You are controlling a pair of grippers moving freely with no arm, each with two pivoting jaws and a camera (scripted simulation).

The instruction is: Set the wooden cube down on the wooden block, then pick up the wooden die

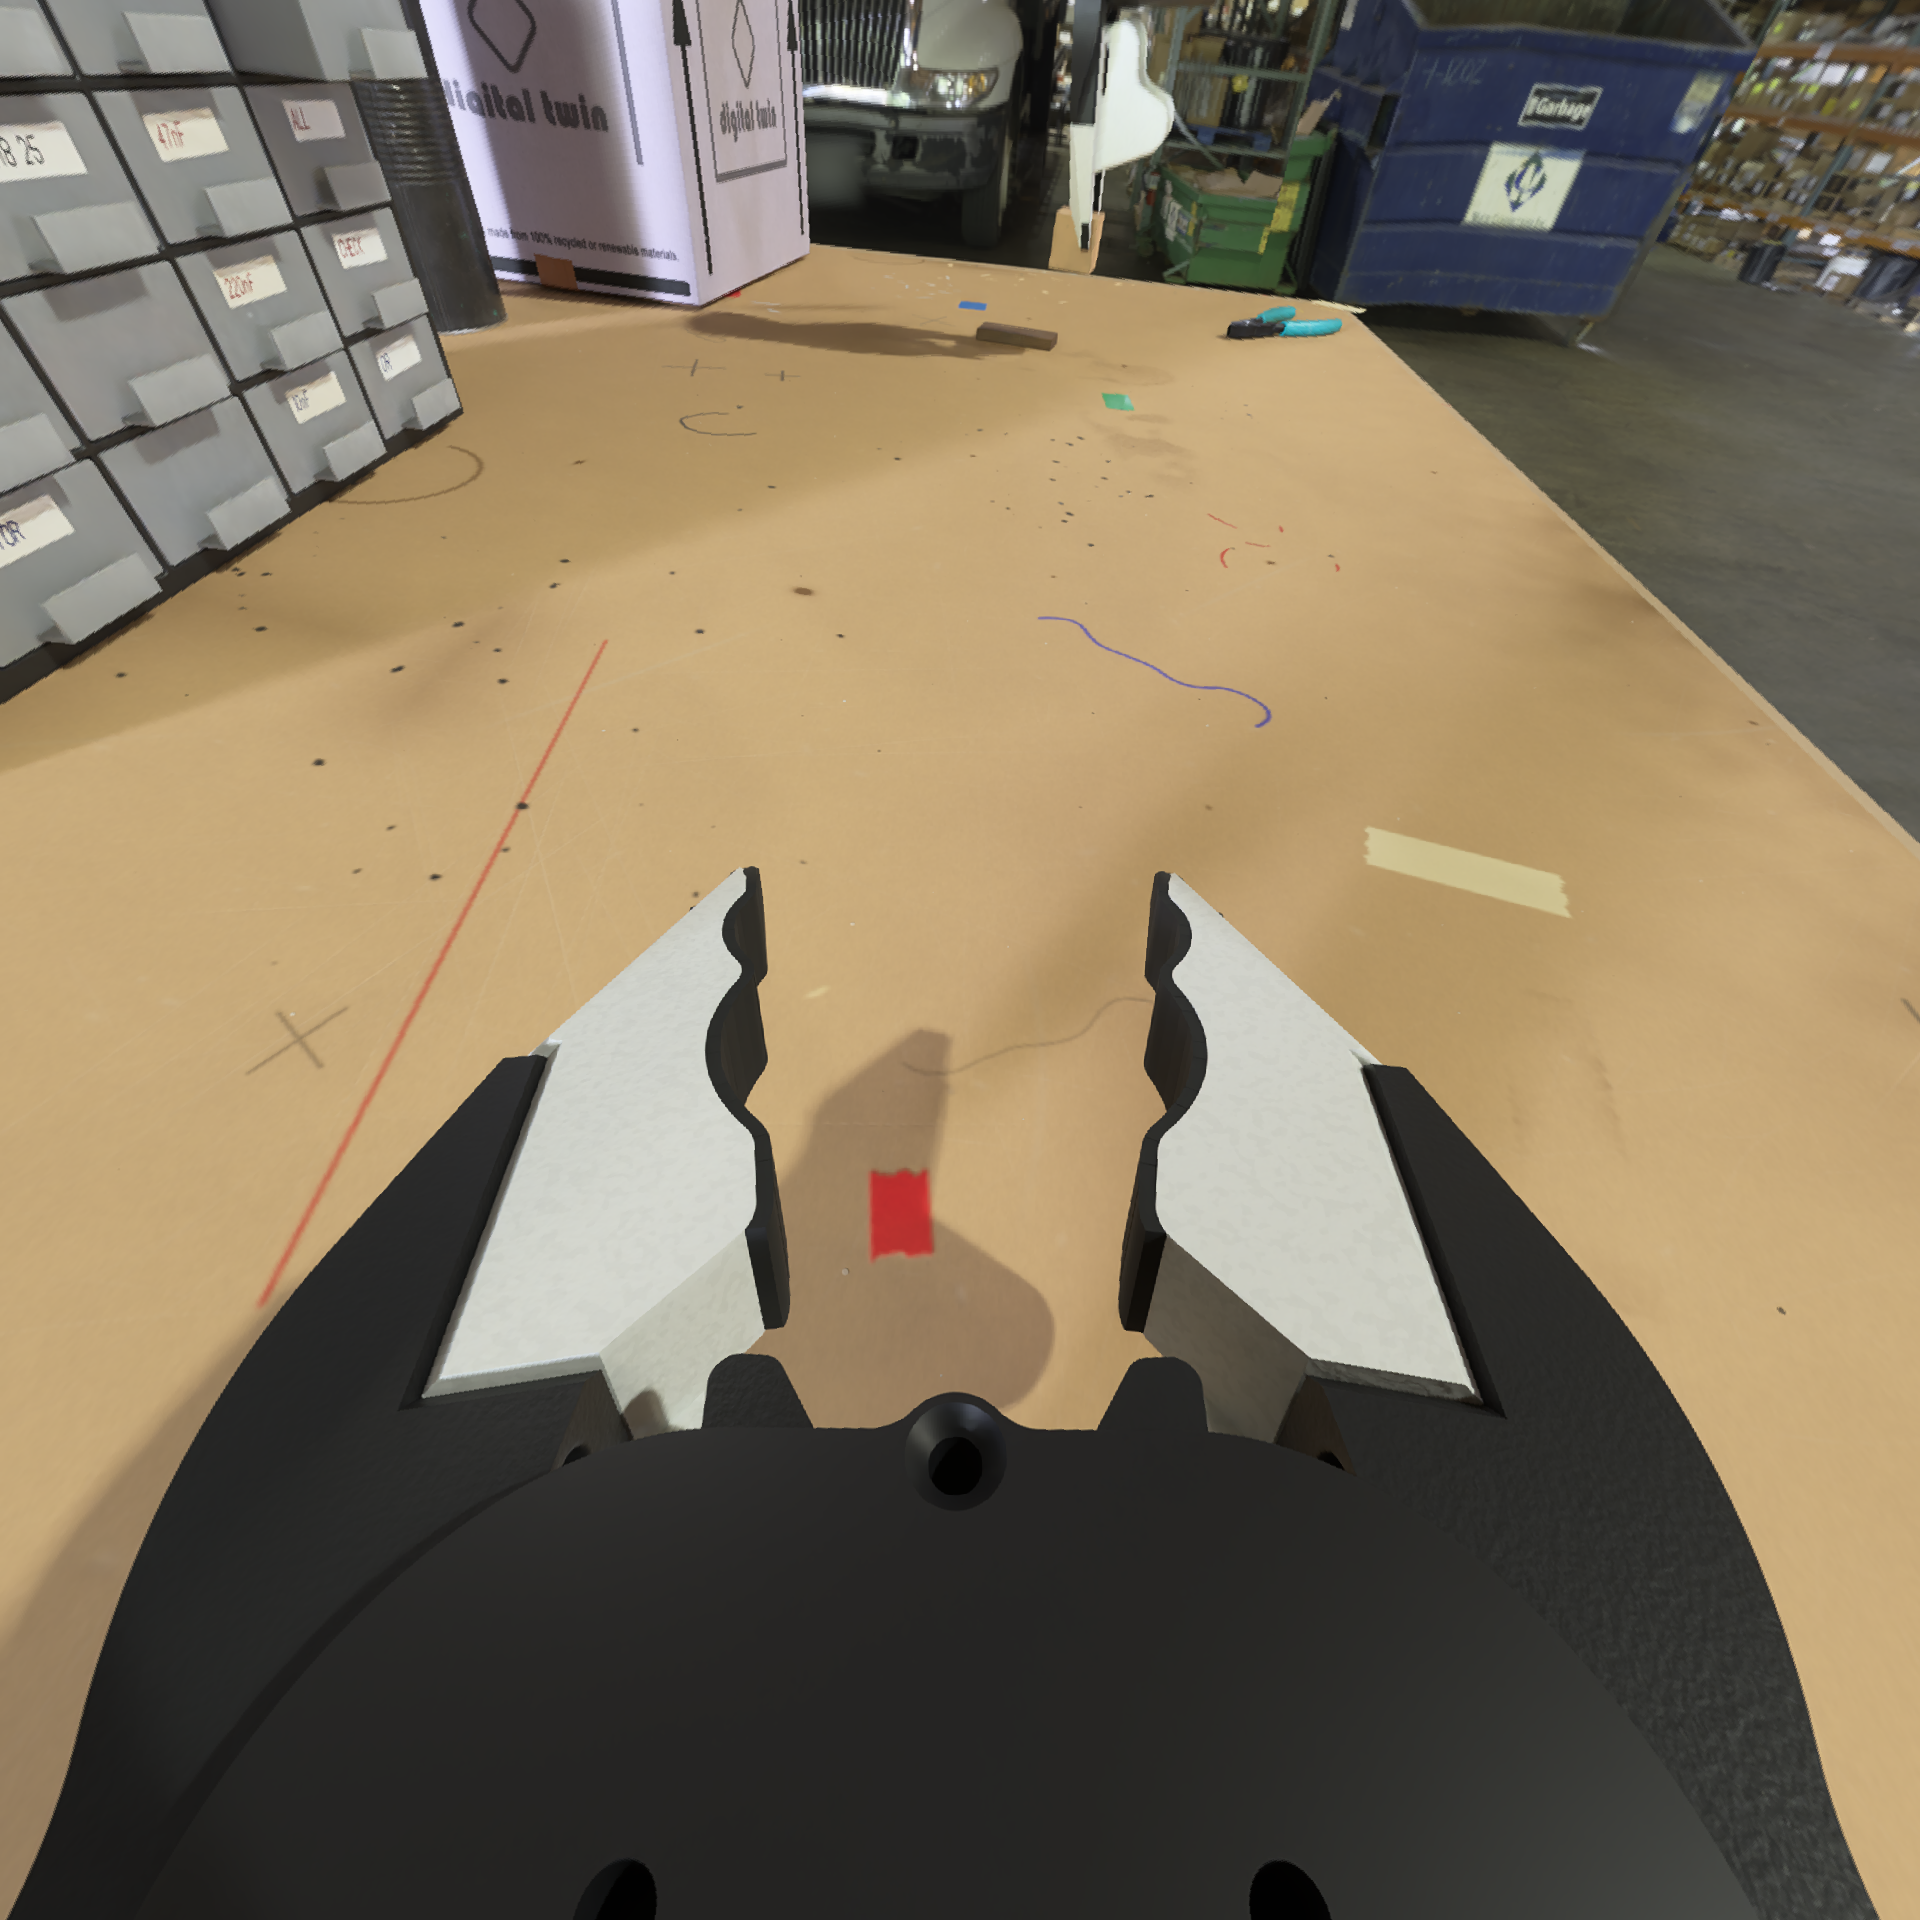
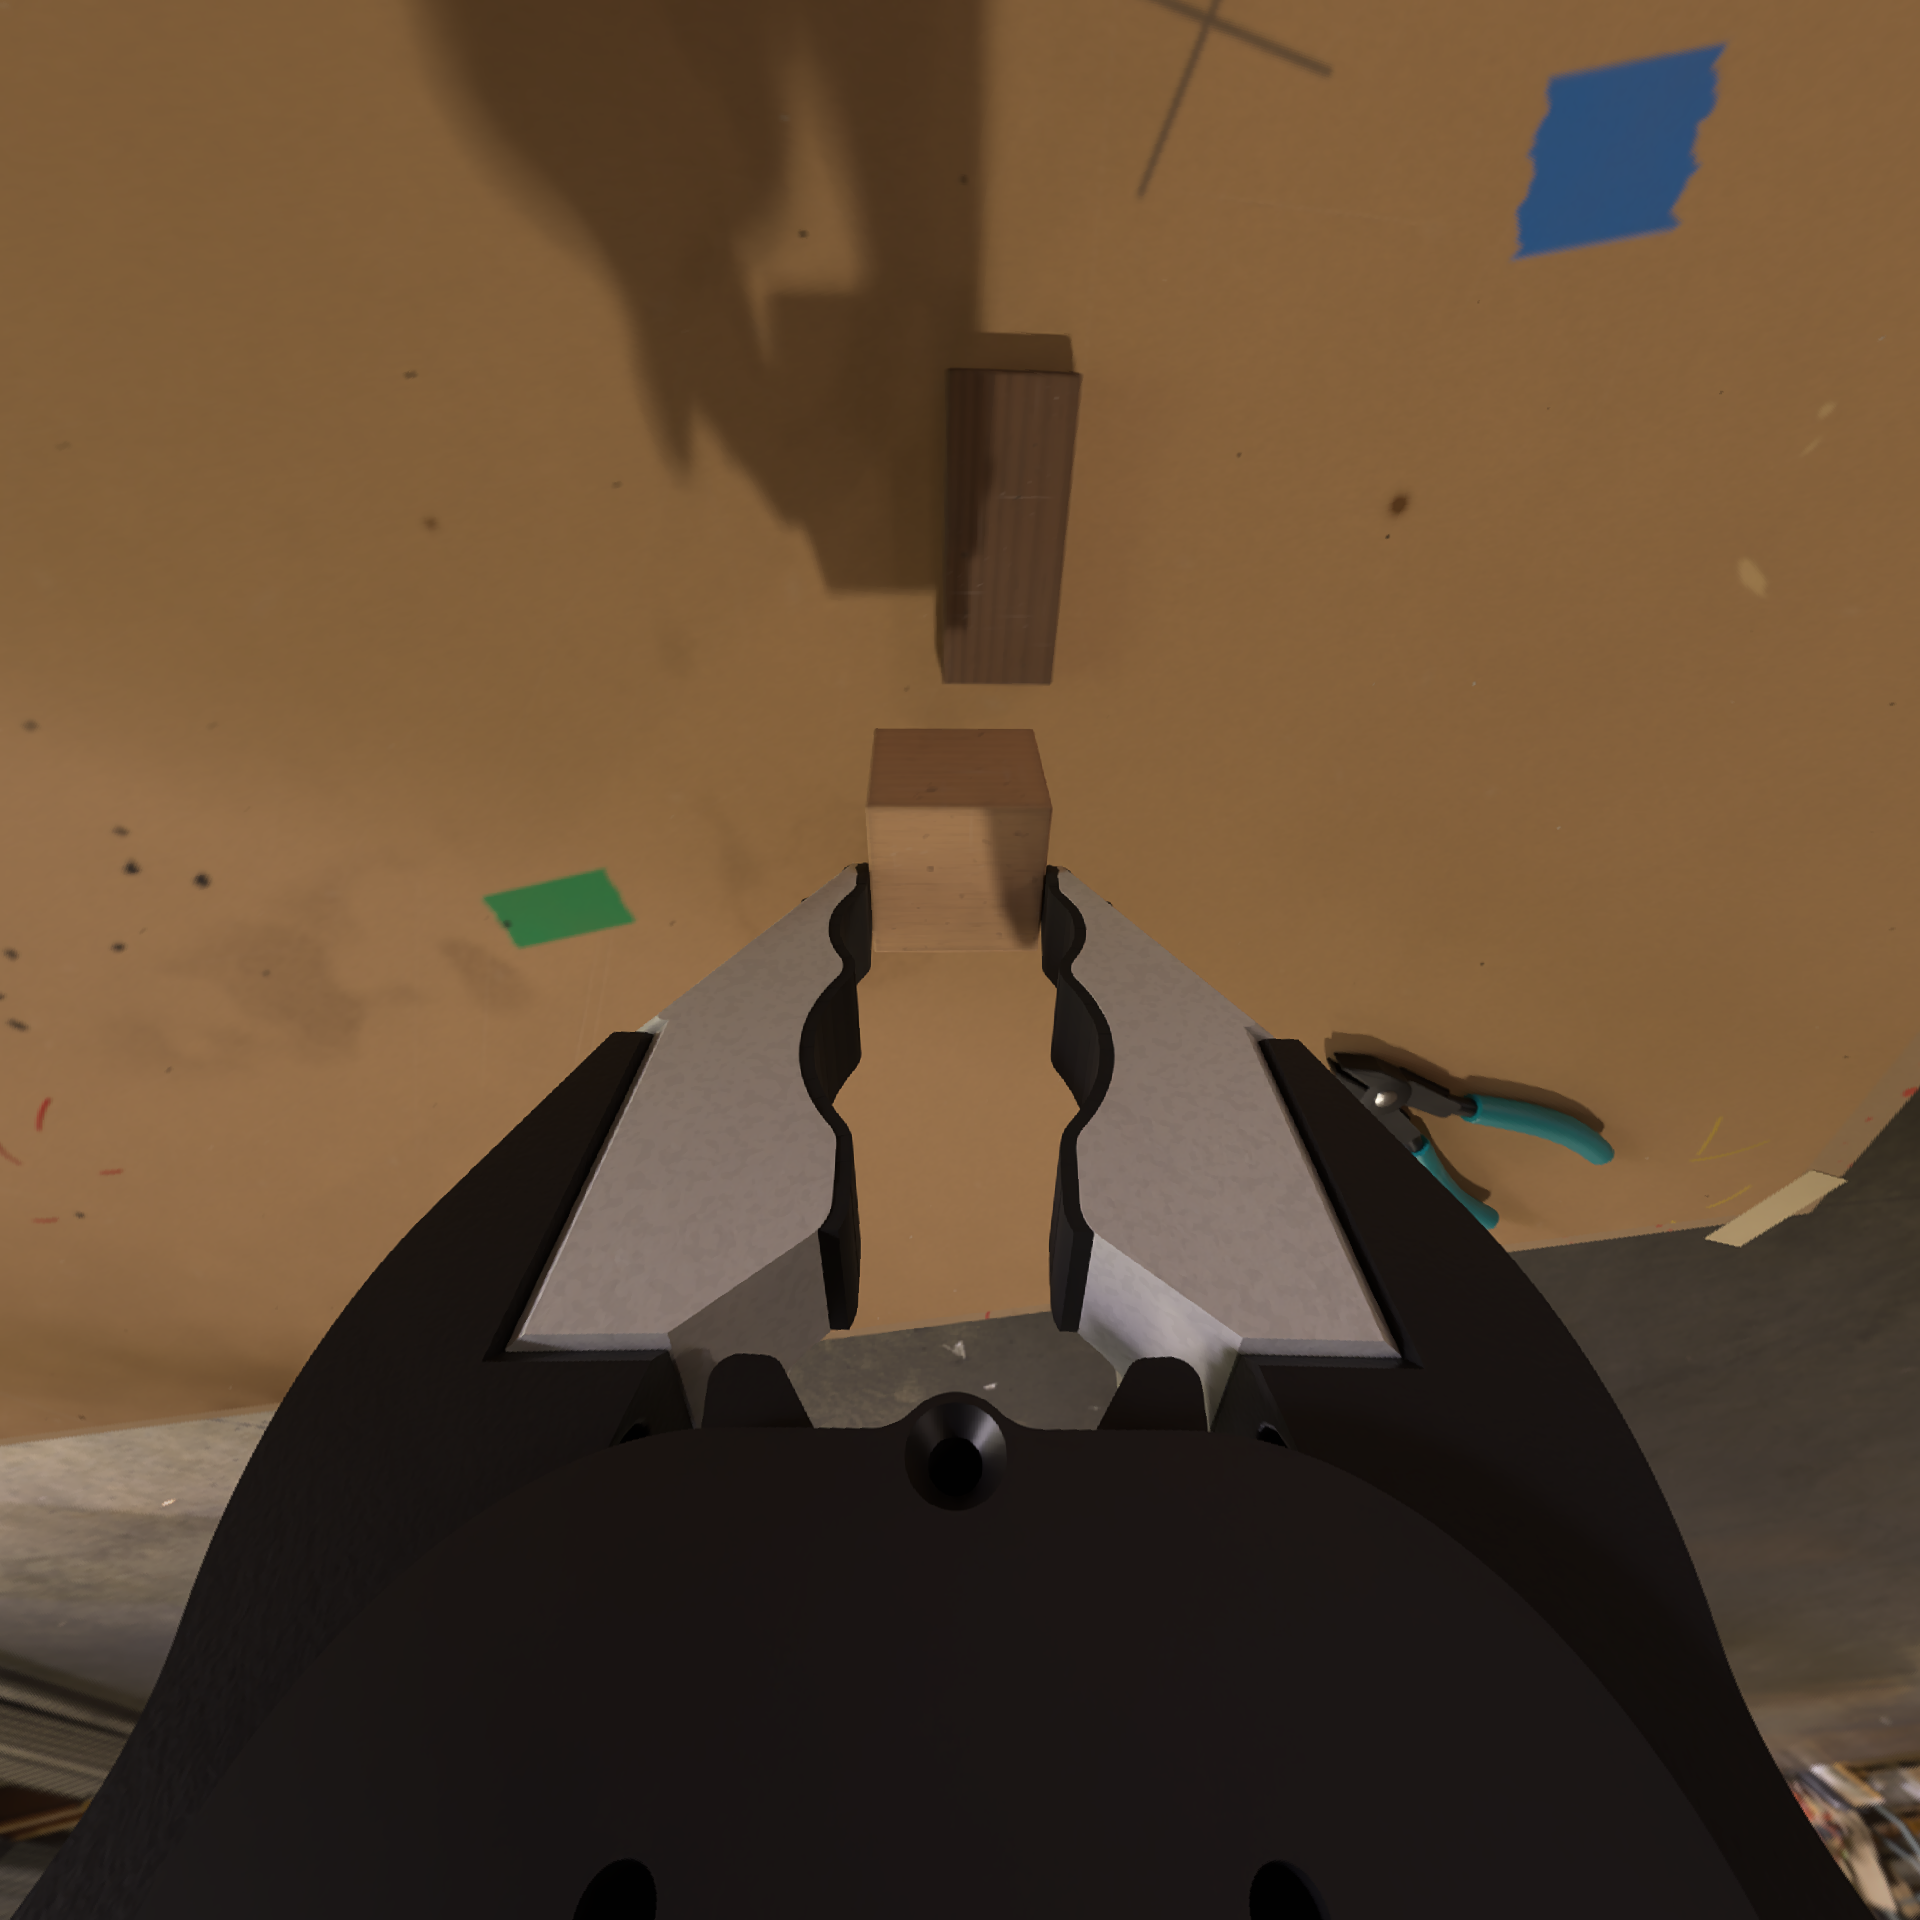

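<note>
My right gripper point(image 2: 954, 883) points down at the table and is shut on a light wooden cube point(image 2: 954, 831), held at the fingertips above the brown tabletop point(image 2: 416, 623). A dark wooden block point(image 2: 1006, 525) lies flat on the table just beyond the cube. My left gripper point(image 1: 956, 878) is open and empty, low over the table. In the left wrist view the dark block point(image 1: 1016, 335) lies far ahead, and the right gripper point(image 1: 1117, 114) hangs above it with the cube point(image 1: 1075, 244). No die shows in either view.
A grey drawer cabinet point(image 1: 187, 312) and a white carton point(image 1: 623, 135) stand at the table's far left. Teal pliers point(image 2: 1475, 1132) lie near the table edge point(image 1: 1662, 582). Red tape point(image 1: 900, 1214), green tape point(image 2: 558, 907) and blue tape point(image 2: 1616, 151) mark the top.
</note>
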